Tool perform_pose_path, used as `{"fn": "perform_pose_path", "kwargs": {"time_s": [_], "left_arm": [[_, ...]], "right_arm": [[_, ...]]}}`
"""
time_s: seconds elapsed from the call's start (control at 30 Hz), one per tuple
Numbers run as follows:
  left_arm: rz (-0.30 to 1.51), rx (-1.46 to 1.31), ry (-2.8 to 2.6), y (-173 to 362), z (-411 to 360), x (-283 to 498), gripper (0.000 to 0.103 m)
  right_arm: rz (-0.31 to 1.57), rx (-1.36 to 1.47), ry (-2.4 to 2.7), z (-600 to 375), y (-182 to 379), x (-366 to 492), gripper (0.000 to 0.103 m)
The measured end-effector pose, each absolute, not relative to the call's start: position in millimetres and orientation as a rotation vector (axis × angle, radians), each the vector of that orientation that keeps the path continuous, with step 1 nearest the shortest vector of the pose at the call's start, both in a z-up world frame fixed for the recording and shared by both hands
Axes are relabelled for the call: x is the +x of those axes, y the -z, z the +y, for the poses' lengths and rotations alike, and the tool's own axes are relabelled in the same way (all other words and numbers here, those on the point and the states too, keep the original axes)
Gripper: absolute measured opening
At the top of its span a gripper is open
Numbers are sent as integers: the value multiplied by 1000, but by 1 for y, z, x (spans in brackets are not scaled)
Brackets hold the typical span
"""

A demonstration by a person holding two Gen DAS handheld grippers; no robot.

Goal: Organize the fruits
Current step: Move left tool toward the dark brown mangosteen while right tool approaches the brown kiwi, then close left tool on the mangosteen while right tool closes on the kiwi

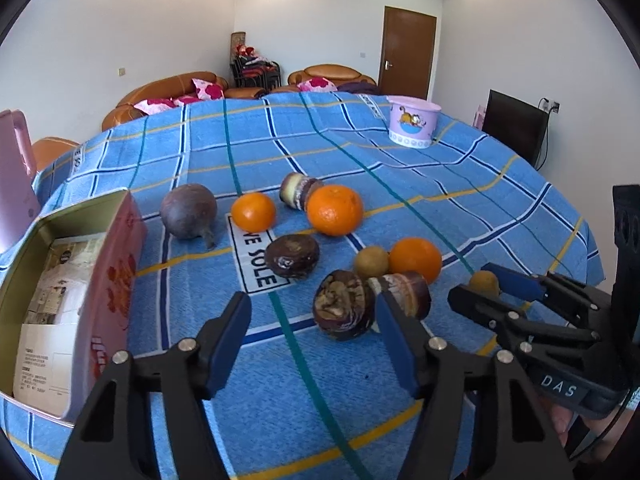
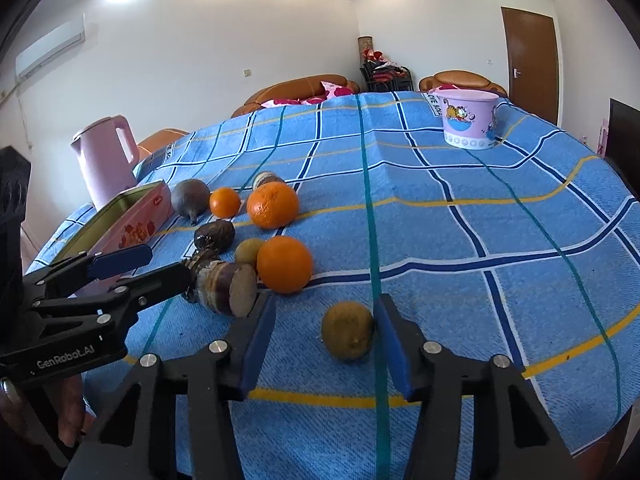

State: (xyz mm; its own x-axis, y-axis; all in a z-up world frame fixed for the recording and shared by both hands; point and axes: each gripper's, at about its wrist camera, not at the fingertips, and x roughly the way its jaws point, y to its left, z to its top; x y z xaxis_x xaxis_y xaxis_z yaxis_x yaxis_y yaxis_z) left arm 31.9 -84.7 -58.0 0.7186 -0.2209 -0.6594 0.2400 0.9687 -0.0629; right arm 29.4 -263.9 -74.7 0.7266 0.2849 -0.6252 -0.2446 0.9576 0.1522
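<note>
the left gripper [image 1: 314,344] is seen part open over the blue checked cloth [image 1: 500,216], its right pad beside a cut brown fruit [image 1: 404,292], nothing held. the right gripper [image 2: 326,346] is part open around a small brown fruit [image 2: 347,330], one pad touching it, the other apart. oranges [image 2: 284,264] lie nearby.

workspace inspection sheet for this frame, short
Surface: blue checked tablecloth, wrinkled.
Job's things: three oranges, dark brown fruits, small tan fruits, open pink tin.
Clutter: pink jug, cartoon tub.
Grippers: left gripper open beside a cut brown fruit; right gripper straddles a tan fruit, one pad touching.
Cables: wall cord by dark screen.
Surroundings: sofas, door.
</note>
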Motion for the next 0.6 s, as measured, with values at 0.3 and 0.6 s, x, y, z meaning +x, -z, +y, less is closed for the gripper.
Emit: {"fn": "perform_pose_path", "kwargs": {"time_s": [0.3, 0.6], "left_arm": [[790, 8, 301, 68, -94, 46, 52], [789, 16, 332, 72, -99, 45, 38]], "right_arm": [[706, 62, -298, -265, 79, 30, 41], [675, 88, -299, -271, 76, 28, 28]]}}
